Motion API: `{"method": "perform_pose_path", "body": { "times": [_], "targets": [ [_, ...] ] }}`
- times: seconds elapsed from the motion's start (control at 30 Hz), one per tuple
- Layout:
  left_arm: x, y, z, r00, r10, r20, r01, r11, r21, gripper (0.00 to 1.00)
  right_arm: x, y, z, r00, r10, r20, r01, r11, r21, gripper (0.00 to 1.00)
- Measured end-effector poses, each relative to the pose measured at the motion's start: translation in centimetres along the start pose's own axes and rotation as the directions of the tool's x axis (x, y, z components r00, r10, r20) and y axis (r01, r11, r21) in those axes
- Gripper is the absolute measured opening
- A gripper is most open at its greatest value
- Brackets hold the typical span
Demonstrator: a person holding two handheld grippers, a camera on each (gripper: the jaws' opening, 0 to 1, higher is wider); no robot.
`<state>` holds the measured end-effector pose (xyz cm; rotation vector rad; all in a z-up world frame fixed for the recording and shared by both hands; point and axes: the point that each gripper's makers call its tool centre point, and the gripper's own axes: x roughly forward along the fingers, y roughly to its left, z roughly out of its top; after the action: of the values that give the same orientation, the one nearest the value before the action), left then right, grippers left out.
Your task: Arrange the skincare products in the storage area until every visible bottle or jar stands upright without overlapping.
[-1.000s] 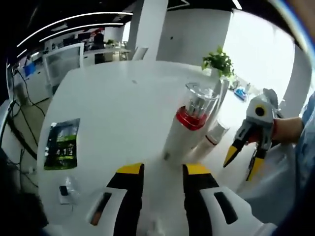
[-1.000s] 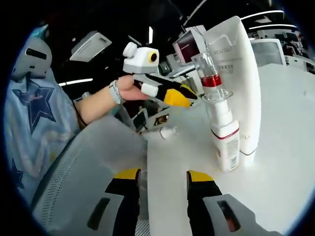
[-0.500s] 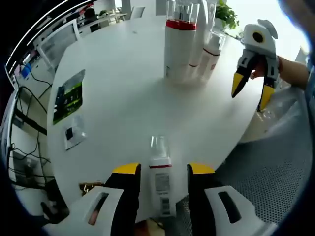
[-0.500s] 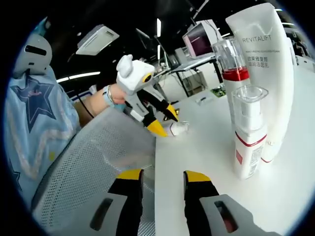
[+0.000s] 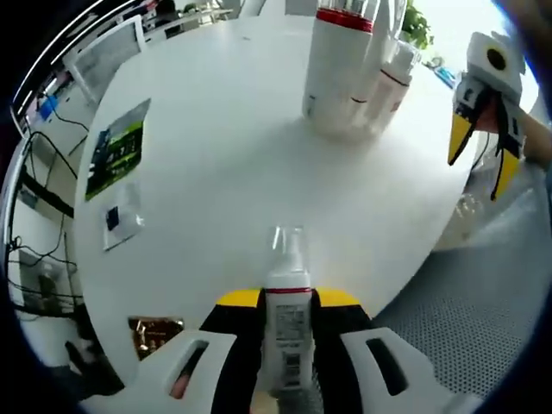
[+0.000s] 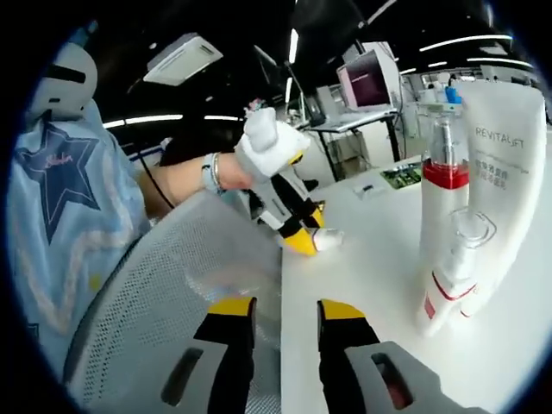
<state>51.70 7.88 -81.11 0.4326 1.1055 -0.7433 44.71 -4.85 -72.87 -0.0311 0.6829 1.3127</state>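
Note:
My left gripper (image 5: 287, 302) is shut on a small white spray bottle (image 5: 287, 323) with a red band and a clear cap pointing away from me, near the table's near edge. In the right gripper view, that left gripper (image 6: 304, 242) pinches the same small bottle (image 6: 329, 239) low on the table. Upright stand a red-banded white bottle (image 5: 338, 65), a smaller spray bottle (image 5: 390, 86) and a tall white tube (image 6: 507, 190). My right gripper (image 6: 276, 309) is open and holds nothing; in the left gripper view the right gripper (image 5: 480, 164) hangs off the table's right edge.
The round white table (image 5: 216, 172) carries a green packet (image 5: 112, 155), a small card (image 5: 116, 220) and a gold item (image 5: 155, 332) at the left. A grey mesh chair (image 6: 181, 293) sits by the table edge. A person's sleeve (image 6: 60, 198) is at the left.
My left gripper's jaws were open around the small lying bottle and have shut on it. The right gripper has drifted farther from the upright bottles.

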Motion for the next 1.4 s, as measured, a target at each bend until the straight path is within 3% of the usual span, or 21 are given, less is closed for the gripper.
{"method": "perform_pose_path", "body": {
  "times": [0.07, 0.13, 0.17, 0.23, 0.3, 0.37, 0.43, 0.53, 0.6, 0.7, 0.77, 0.87, 0.9, 0.93, 1.0, 1.1, 1.2, 1.23, 1.27, 1.37, 1.4],
  "targets": [
    [-0.1, 0.0, -0.3, 1.000, 0.011, -0.027, -0.011, 1.000, 0.001, 0.26, 0.1, -0.1, 0.7, 0.999, -0.038, -0.009, 0.038, 0.999, 0.010, 0.21],
    [-0.4, -0.1, 0.2, 1.000, 0.013, -0.017, -0.013, 1.000, 0.000, 0.26, 0.2, -0.8, 1.2, 0.994, -0.110, -0.009, 0.110, 0.991, 0.075, 0.21],
    [-0.6, -0.4, 1.2, 0.999, -0.005, 0.037, 0.005, 1.000, -0.024, 0.26, 0.5, -1.4, 1.3, 0.987, -0.161, -0.025, 0.163, 0.976, 0.145, 0.21],
    [-1.0, -0.9, 2.4, 0.994, -0.045, 0.099, 0.051, 0.997, -0.060, 0.26, 0.8, -1.5, 2.0, 0.982, -0.189, 0.013, 0.181, 0.957, 0.226, 0.21],
    [-1.3, -1.2, 3.1, 0.988, -0.064, 0.137, 0.074, 0.995, -0.069, 0.26, 0.8, -1.9, 2.7, 0.972, -0.227, 0.059, 0.196, 0.923, 0.332, 0.23],
    [-1.8, -1.4, 3.5, 0.984, -0.069, 0.165, 0.080, 0.995, -0.060, 0.26, 0.7, -2.5, 3.5, 0.954, -0.281, 0.108, 0.208, 0.873, 0.440, 0.25],
    [-1.9, -1.8, 3.9, 0.978, -0.077, 0.191, 0.088, 0.995, -0.046, 0.26, 0.8, -3.0, 3.5, 0.941, -0.318, 0.116, 0.233, 0.856, 0.462, 0.25],
    [-2.6, -2.7, 5.1, 0.964, -0.104, 0.246, 0.108, 0.994, -0.001, 0.26, 1.3, -3.4, 2.9, 0.933, -0.346, 0.097, 0.269, 0.851, 0.450, 0.28],
    [-3.4, -3.5, 6.0, 0.954, -0.126, 0.271, 0.127, 0.992, 0.014, 0.26, 1.5, -3.4, 3.1, 0.930, -0.342, 0.135, 0.235, 0.835, 0.498, 0.30],
    [-4.3, -4.7, 6.9, 0.957, -0.141, 0.252, 0.138, 0.990, 0.030, 0.26, 1.8, -2.9, 3.1, 0.936, -0.303, 0.178, 0.153, 0.807, 0.571, 0.33],
    [-5.0, -5.4, 7.9, 0.963, -0.122, 0.240, 0.109, 0.992, 0.064, 0.26, 1.5, -3.1, 3.5, 0.925, -0.310, 0.220, 0.125, 0.795, 0.593, 0.35],
    [-5.4, -7.0, 9.7, 0.951, -0.137, 0.276, 0.108, 0.987, 0.119, 0.26, 0.9, -3.7, 3.9, 0.911, -0.327, 0.251, 0.114, 0.785, 0.609, 0.35],
    [-5.3, -6.7, 9.7, 0.956, -0.109, 0.271, 0.075, 0.988, 0.134, 0.26, 0.3, -4.3, 3.9, 0.895, -0.363, 0.260, 0.124, 0.762, 0.636, 0.34],
    [-5.2, -7.2, 10.3, 0.944, -0.120, 0.308, 0.081, 0.987, 0.136, 0.25, 0.2, -4.4, 3.9, 0.890, -0.368, 0.269, 0.124, 0.763, 0.634, 0.35],
    [-5.0, -8.2, 10.7, 0.925, -0.157, 0.346, 0.122, 0.985, 0.121, 0.25, -0.3, -4.9, 3.9, 0.878, -0.386, 0.282, 0.110, 0.736, 0.668, 0.33],
    [-5.3, -9.4, 11.4, 0.871, -0.218, 0.441, 0.168, 0.974, 0.149, 0.26, -0.3, -5.1, 3.5, 0.879, -0.387, 0.279, 0.105, 0.727, 0.679, 0.29],
    [-4.8, -9.3, 10.6, 0.900, -0.195, 0.390, 0.126, 0.973, 0.195, 0.25, -0.1, -4.6, 4.3, 0.879, -0.362, 0.310, 0.050, 0.716, 0.696, 0.16],
    [-4.6, -9.3, 10.6, 0.901, -0.193, 0.388, 0.110, 0.968, 0.226, 0.25, -0.2, -4.7, 4.6, 0.876, -0.368, 0.312, 0.025, 0.681, 0.732, 0.14],
    [-4.8, -9.4, 10.8, 0.889, -0.202, 0.410, 0.110, 0.965, 0.238, 0.26, -0.5, -4.8, 4.4, 0.882, -0.363, 0.301, 0.016, 0.660, 0.751, 0.14],
    [-5.3, -9.9, 11.3, 0.849, -0.267, 0.455, 0.166, 0.954, 0.250, 0.26, -1.1, -4.5, 4.8, 0.886, -0.340, 0.315, 0.013, 0.698, 0.716, 0.13],
    [-5.5, -9.9, 11.3, 0.844, -0.274, 0.461, 0.172, 0.952, 0.252, 0.26, -1.3, -4.4, 5.0, 0.885, -0.338, 0.320, 0.030, 0.728, 0.685, 0.13]
  ]
}}
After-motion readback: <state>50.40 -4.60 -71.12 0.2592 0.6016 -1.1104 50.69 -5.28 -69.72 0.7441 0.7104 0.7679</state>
